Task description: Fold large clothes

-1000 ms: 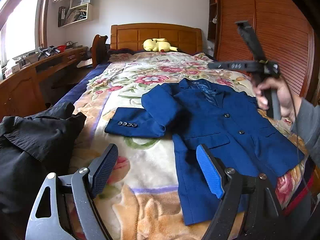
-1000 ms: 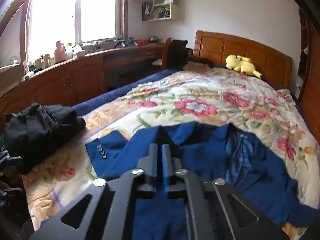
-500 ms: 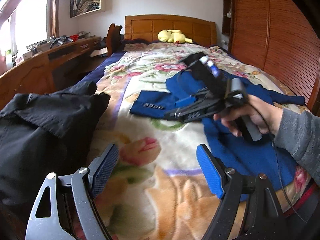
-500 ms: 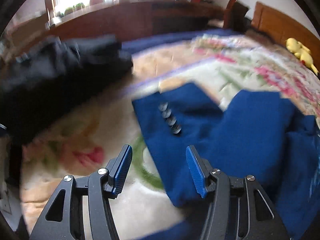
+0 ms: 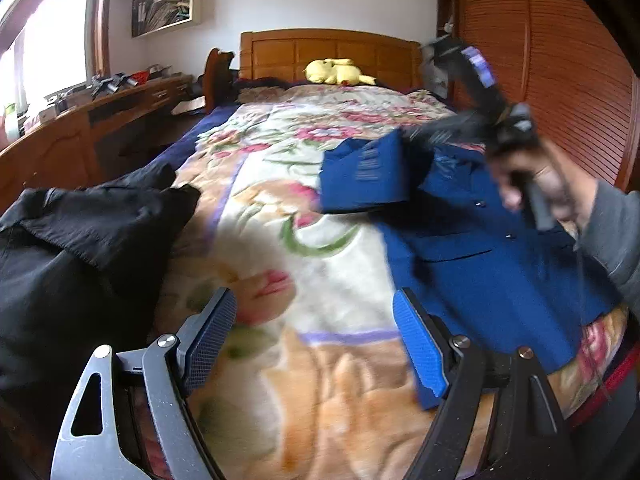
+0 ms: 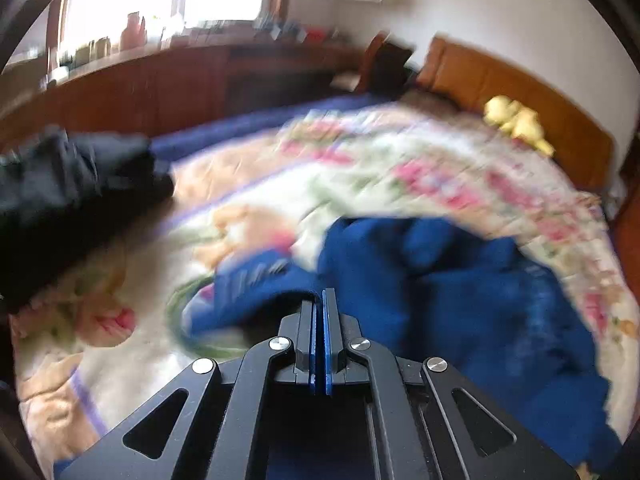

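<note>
Swung across from the cuff toward the jacket body since a second ago, right claw (image 6: 323, 304) now clamped on the buttoned sleeve (image 5: 364, 174) of the navy suit jacket (image 5: 480, 248), spread on the floral bed blanket (image 5: 320, 280). Left claw (image 5: 316, 344) wide, empty. Soft, limp woven cloth, moderately weighty; best gripped at cuff or hem edges.

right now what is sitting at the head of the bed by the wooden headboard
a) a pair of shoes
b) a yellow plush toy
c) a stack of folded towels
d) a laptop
b: a yellow plush toy lies against the wooden headboard at the far end of the bed, and it also shows in the right wrist view.
</note>
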A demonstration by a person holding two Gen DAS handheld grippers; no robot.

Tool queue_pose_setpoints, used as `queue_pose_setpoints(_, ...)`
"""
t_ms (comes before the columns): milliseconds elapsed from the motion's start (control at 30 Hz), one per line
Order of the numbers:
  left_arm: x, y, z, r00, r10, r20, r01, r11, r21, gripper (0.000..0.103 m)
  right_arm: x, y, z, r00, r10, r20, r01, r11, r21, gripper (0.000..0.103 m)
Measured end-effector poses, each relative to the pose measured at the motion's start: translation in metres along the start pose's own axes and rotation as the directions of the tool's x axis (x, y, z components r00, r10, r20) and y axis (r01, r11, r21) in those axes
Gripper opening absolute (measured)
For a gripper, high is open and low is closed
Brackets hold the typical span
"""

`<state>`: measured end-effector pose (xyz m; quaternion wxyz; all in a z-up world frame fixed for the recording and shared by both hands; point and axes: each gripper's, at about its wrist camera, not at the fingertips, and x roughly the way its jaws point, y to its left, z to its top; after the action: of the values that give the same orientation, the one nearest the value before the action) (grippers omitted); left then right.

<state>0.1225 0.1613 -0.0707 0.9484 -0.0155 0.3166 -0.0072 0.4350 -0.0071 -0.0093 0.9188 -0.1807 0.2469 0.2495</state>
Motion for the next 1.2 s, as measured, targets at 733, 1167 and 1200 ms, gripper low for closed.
queue_pose_setpoints(733, 0.049, -0.129, 0.047, 0.992, -0.125, 0.014, 0.123, 0.990, 0.070, 0.081, -0.028, -0.147, -0.152, 0.978, -0.199, -0.057, 0.207, 0.950, 0.233, 0.019)
queue_pose_setpoints(1167, 0.080, -0.160, 0.023, 0.985, -0.167, 0.031, 0.166, 0.986, 0.026, 0.081, -0.068, -0.124, -0.195, 0.992, -0.100, -0.076, 0.119, 0.944, 0.307, 0.044)
queue_pose_setpoints(1200, 0.080, -0.161, 0.021, 0.985, -0.168, 0.028, 0.167, 0.986, 0.025, 0.081, -0.067, -0.123, -0.196, 0.992, -0.098, -0.084, 0.120, 0.943, 0.311, 0.044)
